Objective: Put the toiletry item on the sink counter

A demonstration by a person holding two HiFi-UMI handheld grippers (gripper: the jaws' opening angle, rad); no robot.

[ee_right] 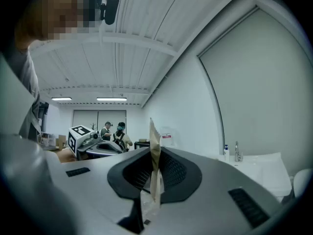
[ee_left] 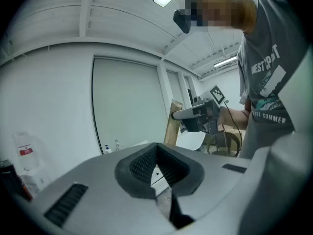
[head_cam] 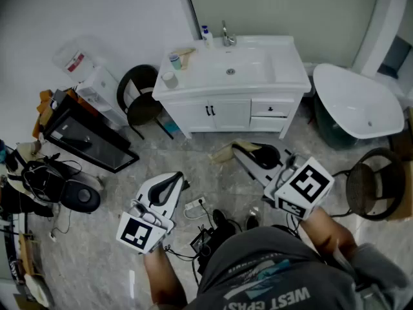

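From here I see the counter (head_cam: 284,86) at the far side, its front edge facing both claws, with open floor (head_cam: 193,157) between that edge and me. A black stool (head_cam: 139,95) crowds the counter's left end and a white tub (head_cam: 358,102) stands just off its right end, so the straight line to the front is the free lane. On top, two cups (head_cam: 170,79) sit by the counter's left edge, the basin (head_cam: 235,66) fills the middle below the faucet (head_cam: 227,39), and the strip right of the basin is bare. The packet (ee_right: 154,146) is well short of the counter, out over the floor, pinched in the right claw (ee_right: 154,173), whose jaws are clamped on its lower part. It stands on edge with its long axis near upright, thin edge towards the claw's camera and top rising above the jaws. The left claw (ee_left: 159,168) hangs further from the counter, off to the left, jaws pressed together with nothing between them.
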